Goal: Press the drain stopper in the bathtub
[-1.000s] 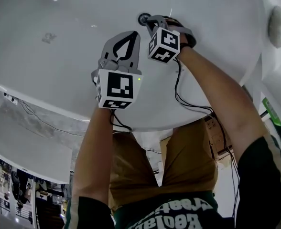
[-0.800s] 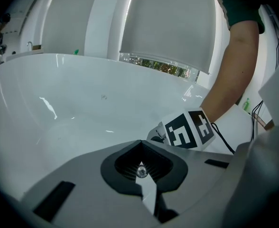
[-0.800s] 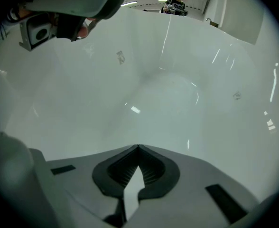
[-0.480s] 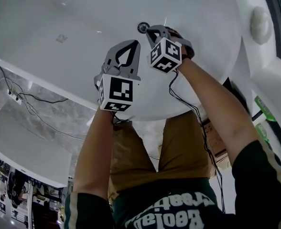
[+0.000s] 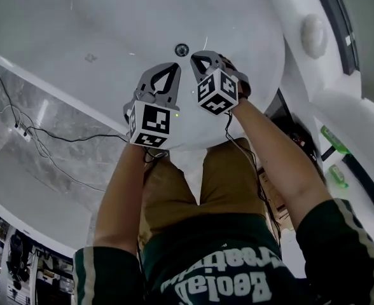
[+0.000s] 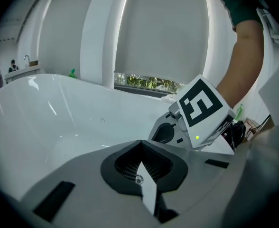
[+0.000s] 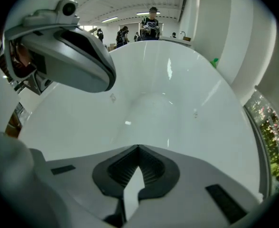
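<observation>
The white bathtub (image 5: 79, 24) fills the top of the head view, and its round dark drain stopper (image 5: 182, 49) sits in the tub's floor. My right gripper (image 5: 195, 57) is shut and empty, its tip just below and right of the stopper and apart from it. My left gripper (image 5: 173, 66) is also shut and empty, a little below the stopper. In the left gripper view the shut jaws (image 6: 140, 142) point along the tub, with the right gripper's marker cube (image 6: 200, 109) beside them. In the right gripper view (image 7: 138, 147) only bare tub shows ahead; the stopper is not seen.
A round white knob (image 5: 313, 28) sits on the tub's deck at right. Green bottles (image 5: 332, 142) stand beyond the rim. Cables (image 5: 47, 137) run over the grey floor at left. People (image 7: 152, 19) stand far off past the tub's end. A window (image 6: 149, 82) lies behind the rim.
Both grippers have drawn back toward me from the stopper; the right tip, which was at the stopper, is now clear of it. The head view has swung, showing more floor.
</observation>
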{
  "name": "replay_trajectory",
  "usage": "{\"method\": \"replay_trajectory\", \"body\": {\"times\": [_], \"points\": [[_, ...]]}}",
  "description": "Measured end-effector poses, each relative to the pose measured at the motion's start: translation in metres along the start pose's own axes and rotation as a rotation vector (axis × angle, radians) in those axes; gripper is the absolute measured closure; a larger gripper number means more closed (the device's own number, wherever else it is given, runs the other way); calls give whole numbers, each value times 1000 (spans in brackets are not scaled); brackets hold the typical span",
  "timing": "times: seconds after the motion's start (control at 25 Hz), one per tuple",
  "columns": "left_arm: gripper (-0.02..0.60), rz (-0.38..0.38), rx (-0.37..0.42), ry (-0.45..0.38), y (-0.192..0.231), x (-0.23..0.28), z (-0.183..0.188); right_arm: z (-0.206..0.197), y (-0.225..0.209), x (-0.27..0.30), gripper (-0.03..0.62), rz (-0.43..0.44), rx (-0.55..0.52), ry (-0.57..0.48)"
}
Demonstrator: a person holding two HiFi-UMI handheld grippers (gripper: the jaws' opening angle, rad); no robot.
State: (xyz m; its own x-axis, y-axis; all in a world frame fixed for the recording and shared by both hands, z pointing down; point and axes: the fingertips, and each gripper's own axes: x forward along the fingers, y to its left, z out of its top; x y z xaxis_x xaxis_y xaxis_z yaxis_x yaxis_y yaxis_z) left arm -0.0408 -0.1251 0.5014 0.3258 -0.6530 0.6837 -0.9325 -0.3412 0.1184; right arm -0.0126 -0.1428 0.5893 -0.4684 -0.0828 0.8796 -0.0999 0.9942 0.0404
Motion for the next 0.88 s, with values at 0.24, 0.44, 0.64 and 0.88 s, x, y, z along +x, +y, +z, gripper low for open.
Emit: {"method": "replay_trajectory", "body": {"times": [0.24,0.44,0.64,0.88], "points": [[575,-5,14,-21,-6,-31,46,27,-1,-57,586,-17,68,-34],[574,48,-34,-73,-2,-66,76,58,-8,-103,586,-38,83,-95],[575,63,-41,-124,-6,-103,113,83,-14,-151,586,-47,131,-167],[574,80,-19,-177,-12,-145,149,110,-11,-210,586,-48,245,-274]]}}
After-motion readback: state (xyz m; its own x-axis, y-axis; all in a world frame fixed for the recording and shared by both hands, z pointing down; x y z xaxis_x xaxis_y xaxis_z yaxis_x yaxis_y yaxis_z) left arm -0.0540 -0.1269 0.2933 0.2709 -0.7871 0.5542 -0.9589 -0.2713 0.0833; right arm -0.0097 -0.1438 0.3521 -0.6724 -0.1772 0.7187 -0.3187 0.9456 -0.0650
